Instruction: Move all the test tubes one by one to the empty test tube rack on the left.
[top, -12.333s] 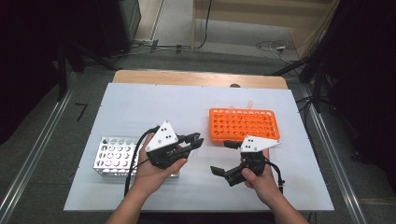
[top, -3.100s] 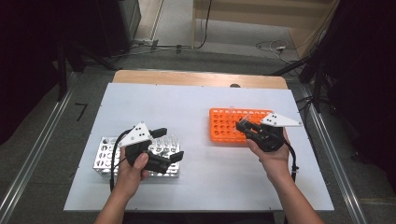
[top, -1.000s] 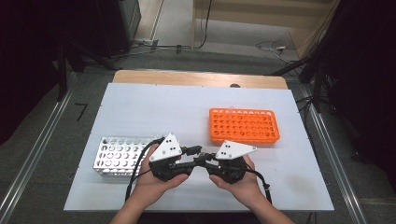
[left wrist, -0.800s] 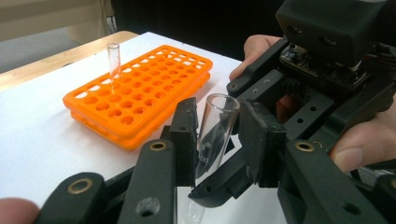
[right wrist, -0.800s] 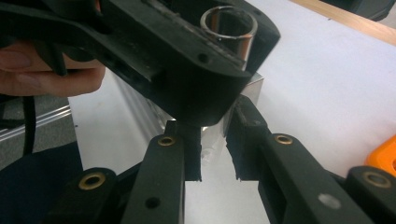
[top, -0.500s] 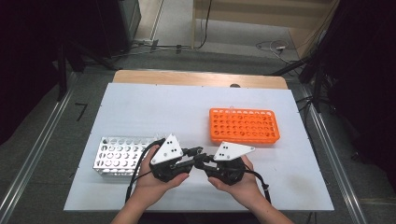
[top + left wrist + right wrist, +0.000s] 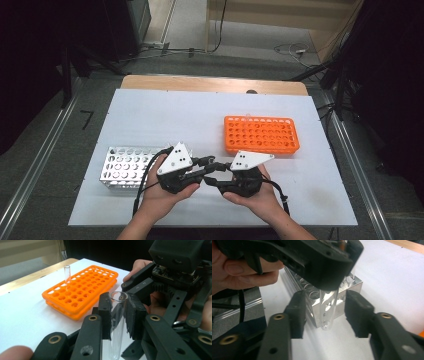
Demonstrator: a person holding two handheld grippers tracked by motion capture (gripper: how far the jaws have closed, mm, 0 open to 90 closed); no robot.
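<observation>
The glass test tube (image 7: 117, 322) stands clamped between the left gripper (image 7: 119, 315) jaws, above the tabletop (image 7: 165, 115); the right gripper (image 7: 325, 315) jaws have just opened and flank it untouched; the handover looks done, metal rack (image 7: 125, 166) probably next

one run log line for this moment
left claw: shut on test tube | right claw: jaws just opening, off tube | handover over table
</observation>
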